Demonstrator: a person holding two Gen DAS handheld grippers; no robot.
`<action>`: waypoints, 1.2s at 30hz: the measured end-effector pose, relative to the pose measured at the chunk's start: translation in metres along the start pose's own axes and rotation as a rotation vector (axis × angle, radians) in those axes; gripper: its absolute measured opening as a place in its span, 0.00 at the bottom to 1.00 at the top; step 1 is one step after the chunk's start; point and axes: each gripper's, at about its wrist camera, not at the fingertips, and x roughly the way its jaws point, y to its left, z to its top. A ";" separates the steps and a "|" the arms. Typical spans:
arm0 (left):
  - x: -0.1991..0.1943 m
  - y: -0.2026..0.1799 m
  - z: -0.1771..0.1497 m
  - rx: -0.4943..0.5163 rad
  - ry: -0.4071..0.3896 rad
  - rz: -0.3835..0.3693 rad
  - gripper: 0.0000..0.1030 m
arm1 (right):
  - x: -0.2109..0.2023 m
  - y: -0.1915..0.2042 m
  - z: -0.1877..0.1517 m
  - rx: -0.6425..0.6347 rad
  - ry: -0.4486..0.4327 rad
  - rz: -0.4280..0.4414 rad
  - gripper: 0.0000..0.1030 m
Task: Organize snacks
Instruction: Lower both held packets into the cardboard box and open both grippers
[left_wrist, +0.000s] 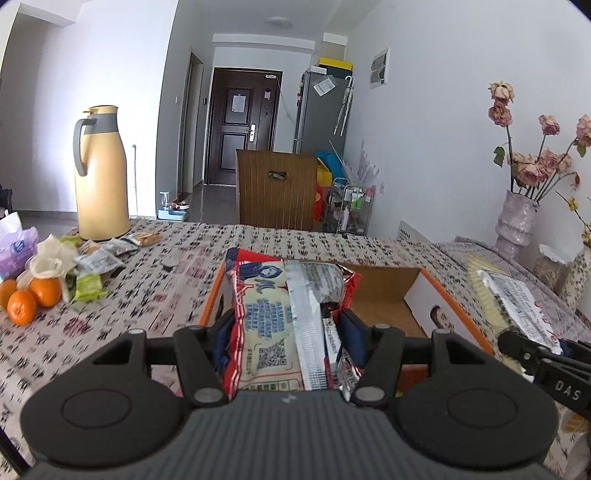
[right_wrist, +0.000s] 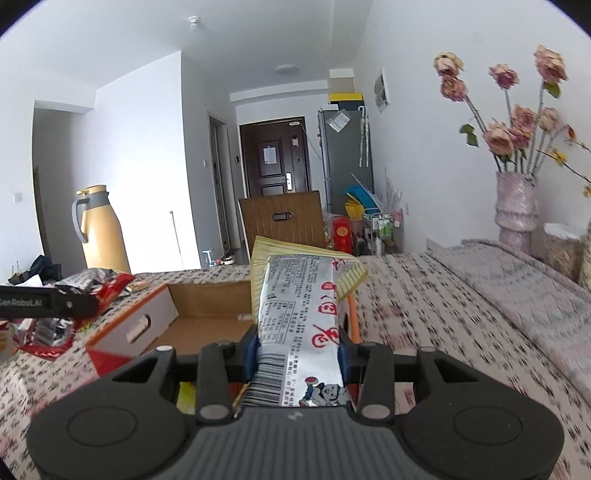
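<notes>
Between the left gripper's (left_wrist: 284, 332) blue pads, a red snack packet (left_wrist: 273, 314) clamped — held over the near edge of an open cardboard box (left_wrist: 384, 291). Right gripper (right_wrist: 297, 345) pinched narrow on a silver-and-yellow packet (right_wrist: 299, 295), box at ten o'clock of it. Farther off on the patterned tablecloth (left_wrist: 184, 266), at ten o'clock: loose snack packets (left_wrist: 99, 262), oranges (left_wrist: 33, 295), then a yellow jug (left_wrist: 101, 177). At two o'clock — a vase (left_wrist: 517, 218) of dried roses.
</notes>
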 end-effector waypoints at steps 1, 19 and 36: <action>0.005 -0.002 0.003 0.001 -0.001 0.002 0.58 | 0.007 0.001 0.004 -0.005 0.000 0.004 0.38; 0.106 -0.004 0.013 -0.024 0.080 0.061 0.59 | 0.114 0.007 0.023 -0.004 0.119 0.020 0.38; 0.091 -0.006 0.007 -0.029 0.032 0.057 1.00 | 0.109 -0.013 0.020 0.070 0.073 -0.014 0.99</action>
